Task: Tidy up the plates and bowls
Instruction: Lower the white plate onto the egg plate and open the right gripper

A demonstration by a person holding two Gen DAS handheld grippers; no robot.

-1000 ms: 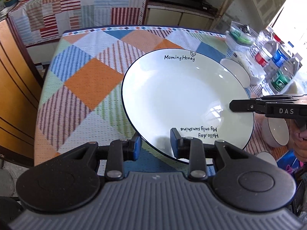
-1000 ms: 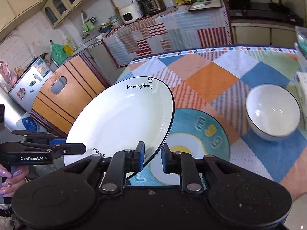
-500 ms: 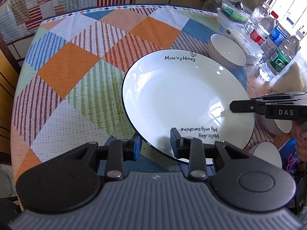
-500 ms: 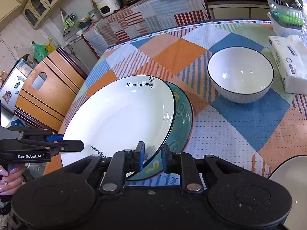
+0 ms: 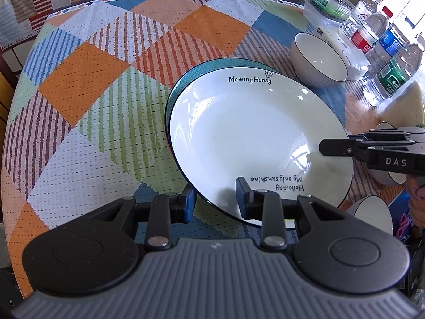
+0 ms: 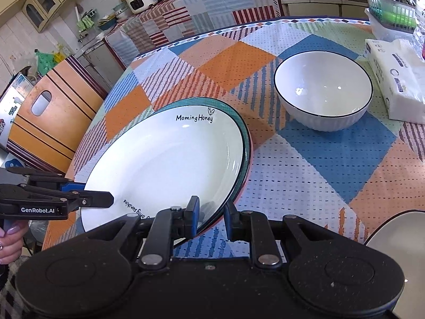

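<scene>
The table (image 6: 332, 164) carries a teal plate (image 6: 245, 138) with the white plate (image 6: 164, 159) lowered onto it, nearly stacked. Release remains, and the large bowl (image 6: 322, 90) far right and smaller bowls (image 5: 372, 215) are unsorted. The left claw (image 5: 215, 202) and right claw (image 6: 211, 219) each clamp the white plate's near rim.

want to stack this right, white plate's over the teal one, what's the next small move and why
Probably lower the white plate the last bit, then open both tongs. Left tongs and right tongs each pinch its rim, and it sits tilted, nearly centred over the teal plate.
</scene>
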